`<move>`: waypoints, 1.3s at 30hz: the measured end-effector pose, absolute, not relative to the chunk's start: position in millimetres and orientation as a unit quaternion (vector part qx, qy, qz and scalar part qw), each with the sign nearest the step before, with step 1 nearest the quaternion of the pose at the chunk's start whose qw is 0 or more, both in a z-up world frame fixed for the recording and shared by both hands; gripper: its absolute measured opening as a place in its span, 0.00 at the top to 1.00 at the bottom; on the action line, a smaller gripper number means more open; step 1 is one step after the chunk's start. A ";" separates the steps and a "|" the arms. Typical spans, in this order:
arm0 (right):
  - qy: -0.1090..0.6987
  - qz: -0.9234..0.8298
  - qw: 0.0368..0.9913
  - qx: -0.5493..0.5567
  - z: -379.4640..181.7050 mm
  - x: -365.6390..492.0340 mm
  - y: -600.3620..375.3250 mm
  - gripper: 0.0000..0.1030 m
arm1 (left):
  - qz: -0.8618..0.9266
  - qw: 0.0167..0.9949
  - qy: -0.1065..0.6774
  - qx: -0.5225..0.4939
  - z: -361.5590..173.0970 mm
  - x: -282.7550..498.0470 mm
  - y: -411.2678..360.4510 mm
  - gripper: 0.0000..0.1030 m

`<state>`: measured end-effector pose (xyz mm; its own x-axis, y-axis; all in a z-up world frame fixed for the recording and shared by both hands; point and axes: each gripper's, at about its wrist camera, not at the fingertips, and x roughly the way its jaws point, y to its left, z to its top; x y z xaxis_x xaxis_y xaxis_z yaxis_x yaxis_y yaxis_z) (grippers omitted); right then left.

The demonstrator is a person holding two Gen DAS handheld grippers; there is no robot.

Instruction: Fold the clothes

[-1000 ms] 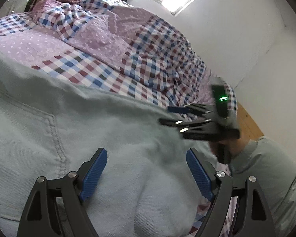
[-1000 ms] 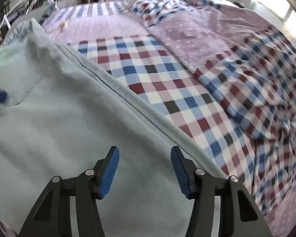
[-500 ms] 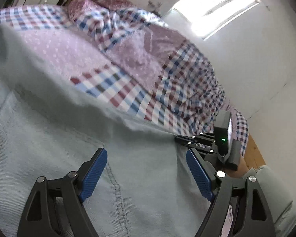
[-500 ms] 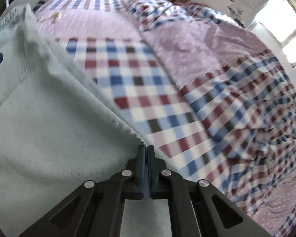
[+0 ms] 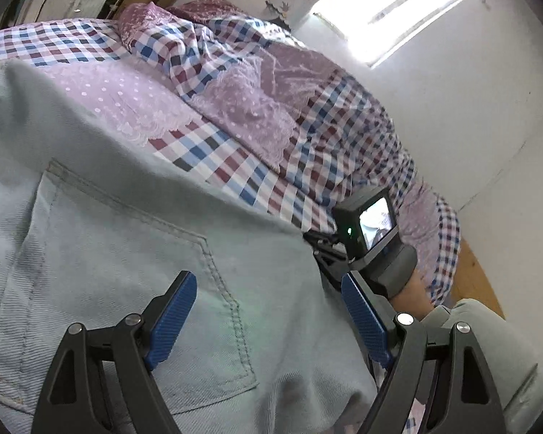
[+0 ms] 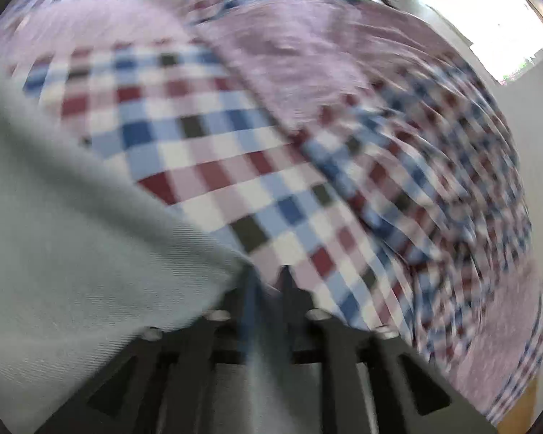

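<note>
Right fingers (image 6: 284, 282) parting again off jeans (image 6: 72, 235)

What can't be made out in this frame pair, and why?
- Right claw: right wrist view is motion-blurred; its jaws are opening, but whether the pale jeans edge sits between them is unclear.
- Jeans: cut off by both frames' edges, so their overall fold state is hidden.
- Right claw's tips in the left wrist view: hidden behind the jeans' raised fold.
- Left claw: open over the back pocket; contact with the cloth unclear.
</note>
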<state>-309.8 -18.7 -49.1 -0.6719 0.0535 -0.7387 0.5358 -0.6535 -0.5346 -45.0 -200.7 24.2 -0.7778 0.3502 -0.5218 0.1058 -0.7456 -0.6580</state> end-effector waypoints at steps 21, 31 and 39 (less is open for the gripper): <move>0.008 -0.906 0.070 0.417 19.6 23.0 210.0 0.45 | 0.850 0.197 -0.260 -0.413 33.9 -24.3 -114.0 0.17; -0.068 -0.902 0.156 0.396 5.9 47.7 158.4 0.45 | 0.870 0.158 -0.258 -0.390 50.8 5.4 -98.0 0.17; 0.029 -0.858 0.280 0.429 -15.1 0.2 55.1 0.46 | 0.877 0.102 -0.260 -0.392 50.3 17.7 -116.6 0.23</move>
<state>0.2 55.1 -15.2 -0.4756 -0.4557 -0.7524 0.5055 -0.8416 0.1902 17.7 -116.6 50.3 -0.6722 0.3835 -0.6333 0.0244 -0.8435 -0.5366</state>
